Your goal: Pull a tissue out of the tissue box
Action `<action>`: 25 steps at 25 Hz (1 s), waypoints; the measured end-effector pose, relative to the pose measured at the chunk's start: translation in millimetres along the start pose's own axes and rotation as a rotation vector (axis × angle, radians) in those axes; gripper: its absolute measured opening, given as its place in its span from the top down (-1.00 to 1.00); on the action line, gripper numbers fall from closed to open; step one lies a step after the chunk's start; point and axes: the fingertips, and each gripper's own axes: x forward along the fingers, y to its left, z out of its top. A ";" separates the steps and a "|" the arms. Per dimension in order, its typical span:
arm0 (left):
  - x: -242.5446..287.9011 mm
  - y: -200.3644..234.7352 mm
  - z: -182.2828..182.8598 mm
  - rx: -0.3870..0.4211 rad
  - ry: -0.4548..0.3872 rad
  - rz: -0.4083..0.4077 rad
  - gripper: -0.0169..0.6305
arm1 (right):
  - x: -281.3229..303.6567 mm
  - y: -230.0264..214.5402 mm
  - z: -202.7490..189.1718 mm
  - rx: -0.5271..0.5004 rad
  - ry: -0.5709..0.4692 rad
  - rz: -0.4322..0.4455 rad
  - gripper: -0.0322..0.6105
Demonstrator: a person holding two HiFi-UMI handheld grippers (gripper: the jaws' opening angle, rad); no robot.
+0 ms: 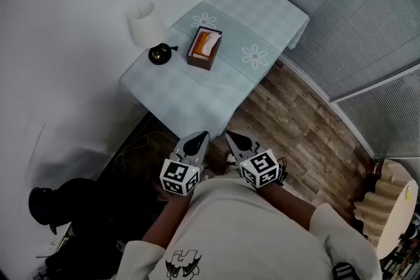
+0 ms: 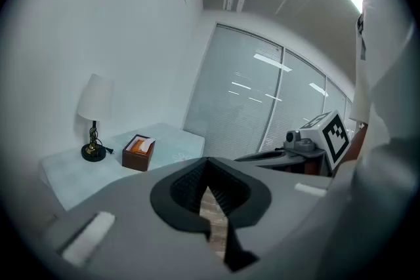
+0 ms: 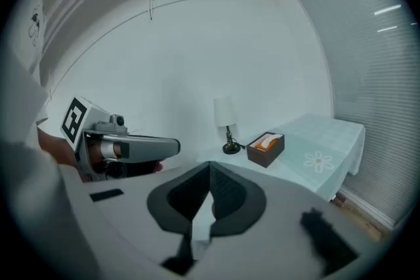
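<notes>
A brown tissue box (image 1: 204,48) with an orange top stands on the table (image 1: 177,92), which wears a pale checked cloth. A white tissue (image 1: 207,38) pokes from its slot. The box also shows small and far off in the left gripper view (image 2: 138,153) and the right gripper view (image 3: 265,147). My left gripper (image 1: 195,143) (image 2: 209,160) and right gripper (image 1: 237,140) (image 3: 210,165) are held side by side close to the body, short of the table's near corner. Both are shut with nothing between their tips.
A white-shaded lamp (image 1: 146,25) on a black base (image 1: 159,54) stands just left of the box. Wood flooring (image 1: 295,121) runs along the table's right, bounded by blinds (image 1: 367,23). A dark object (image 1: 59,206) sits on the floor at lower left.
</notes>
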 end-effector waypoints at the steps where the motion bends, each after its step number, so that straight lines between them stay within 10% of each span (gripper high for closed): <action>1: -0.1 0.4 -0.8 0.002 0.003 -0.001 0.93 | -0.3 0.1 0.5 -0.001 0.001 -0.001 0.87; 25: -22.7 43.5 -14.1 -0.036 0.003 0.026 0.93 | 41.1 20.7 -12.7 0.035 0.089 0.015 0.87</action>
